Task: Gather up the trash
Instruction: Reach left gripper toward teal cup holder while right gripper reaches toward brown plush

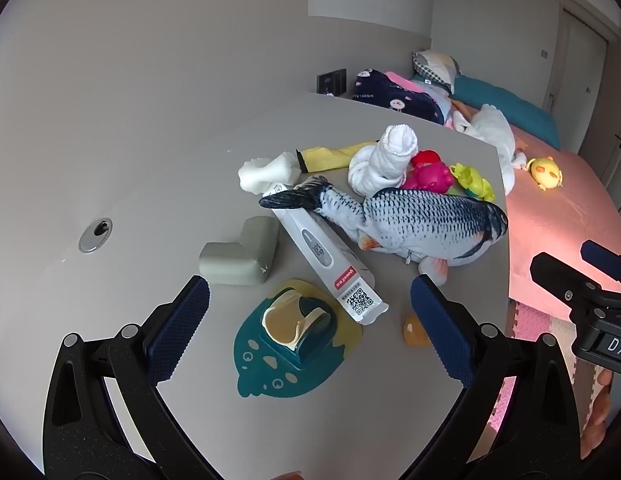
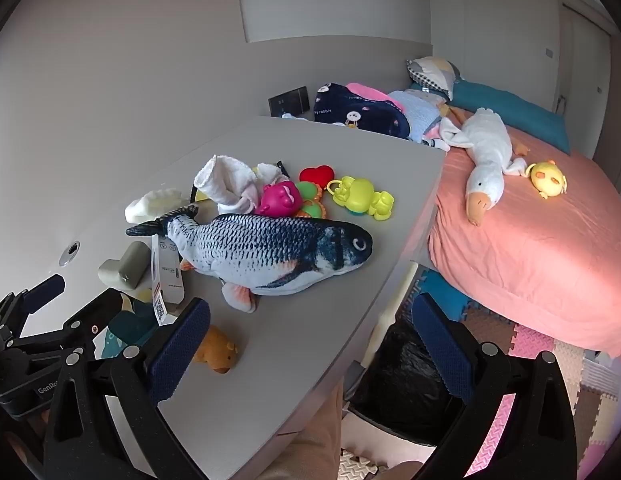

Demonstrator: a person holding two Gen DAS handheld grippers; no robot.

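Bedroom desk [image 1: 390,420], cluttered; bed right. Both grippers, left [image 1: 310,322] and right [image 2: 310,344], jaws wide, empty. Trash candidates: box [image 1: 330,260] under fish [image 1: 410,220] tail, near centre; foam [image 1: 264,174] far left. Bin [image 2: 402,376] below desk edge, right. Risk: grabbing box drags fish, scatters toys off edge.

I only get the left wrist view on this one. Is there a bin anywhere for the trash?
Observer: Yes. A bin with a black liner stands on the floor beside the table, under the right gripper.
Operator: What's the orange thing half hidden behind a finger of the left gripper?
Observer: A small orange animal toy, lying on the table apart from the fish toy.
Operator: Is the right gripper holding anything?
Observer: No, its jaws stand wide open and empty.
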